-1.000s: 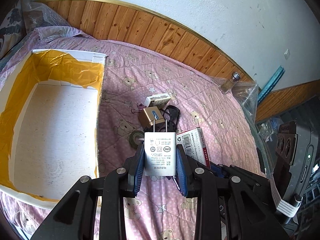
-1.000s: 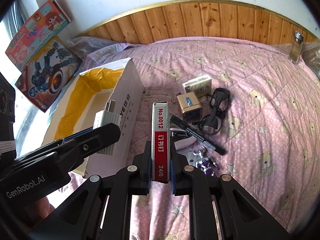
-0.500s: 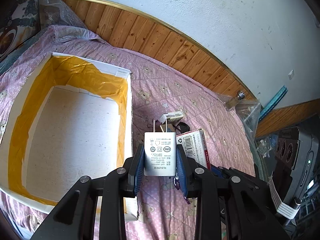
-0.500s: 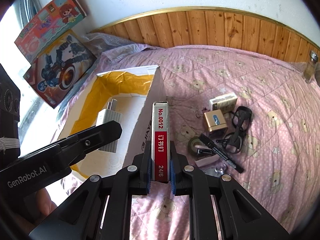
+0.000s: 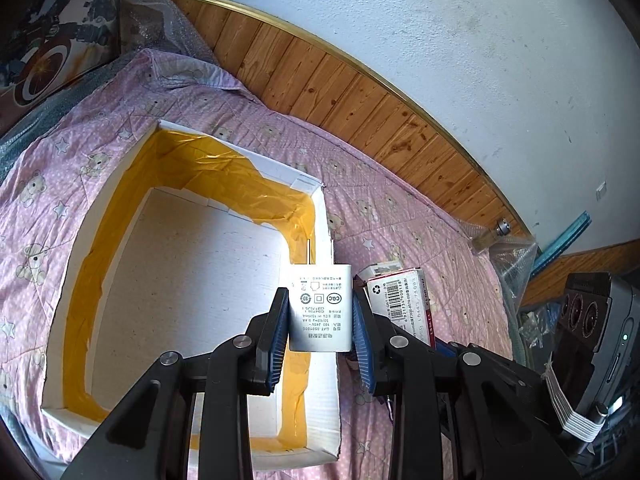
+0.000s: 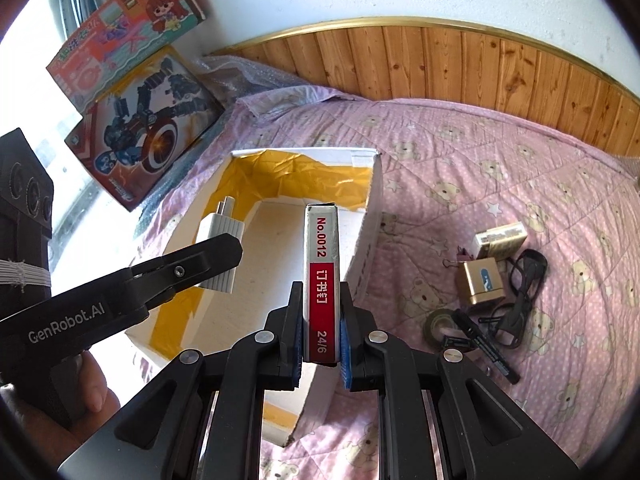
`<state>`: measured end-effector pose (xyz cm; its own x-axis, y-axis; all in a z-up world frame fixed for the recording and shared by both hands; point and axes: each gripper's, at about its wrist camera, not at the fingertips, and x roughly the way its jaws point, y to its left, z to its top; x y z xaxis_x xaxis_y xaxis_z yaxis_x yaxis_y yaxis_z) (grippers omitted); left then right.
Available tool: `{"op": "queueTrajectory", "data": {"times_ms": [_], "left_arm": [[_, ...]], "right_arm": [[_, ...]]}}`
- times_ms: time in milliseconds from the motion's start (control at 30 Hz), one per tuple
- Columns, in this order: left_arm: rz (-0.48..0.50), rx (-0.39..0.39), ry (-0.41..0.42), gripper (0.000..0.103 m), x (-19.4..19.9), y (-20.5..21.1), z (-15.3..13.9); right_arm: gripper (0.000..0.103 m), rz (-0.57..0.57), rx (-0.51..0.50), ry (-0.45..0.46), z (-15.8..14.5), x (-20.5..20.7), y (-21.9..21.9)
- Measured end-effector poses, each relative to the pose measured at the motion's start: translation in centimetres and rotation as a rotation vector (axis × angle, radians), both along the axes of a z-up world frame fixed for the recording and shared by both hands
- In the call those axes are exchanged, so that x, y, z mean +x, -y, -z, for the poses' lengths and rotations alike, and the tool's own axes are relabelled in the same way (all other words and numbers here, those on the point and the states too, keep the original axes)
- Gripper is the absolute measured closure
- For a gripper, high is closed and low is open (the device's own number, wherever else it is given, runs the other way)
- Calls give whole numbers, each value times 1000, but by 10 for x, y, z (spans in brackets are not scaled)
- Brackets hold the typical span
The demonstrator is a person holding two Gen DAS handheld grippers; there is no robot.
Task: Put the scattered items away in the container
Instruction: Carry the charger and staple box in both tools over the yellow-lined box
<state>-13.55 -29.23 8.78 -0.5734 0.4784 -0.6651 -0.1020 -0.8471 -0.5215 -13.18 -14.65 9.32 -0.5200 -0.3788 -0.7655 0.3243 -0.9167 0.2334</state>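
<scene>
A white wall (image 5: 460,40) rises above wood panelling (image 6: 480,68) capped by a gold trim (image 5: 360,64). A pink quilt (image 6: 500,168) with bears and stars covers the bed. Bright daylight floods from a window (image 6: 36,52) at left, where two toy boxes (image 6: 136,60) lean.

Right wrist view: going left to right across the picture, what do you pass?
left gripper holding white charger → white box with red staple box in right gripper → tape roll → gold charger → black cable
</scene>
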Motion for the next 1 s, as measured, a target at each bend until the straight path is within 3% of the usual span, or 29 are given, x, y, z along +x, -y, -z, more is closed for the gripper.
{"op": "queueTrajectory", "data": {"times_ms": [533,1000], "left_arm": [[-60,-21,26,72,-40,40,-2],[-95,-39,135,72,-86,52,34]], "right_arm": [[88,-80,-12,56,4,-40,43],[88,-113,35,151,30,-90,70]]}}
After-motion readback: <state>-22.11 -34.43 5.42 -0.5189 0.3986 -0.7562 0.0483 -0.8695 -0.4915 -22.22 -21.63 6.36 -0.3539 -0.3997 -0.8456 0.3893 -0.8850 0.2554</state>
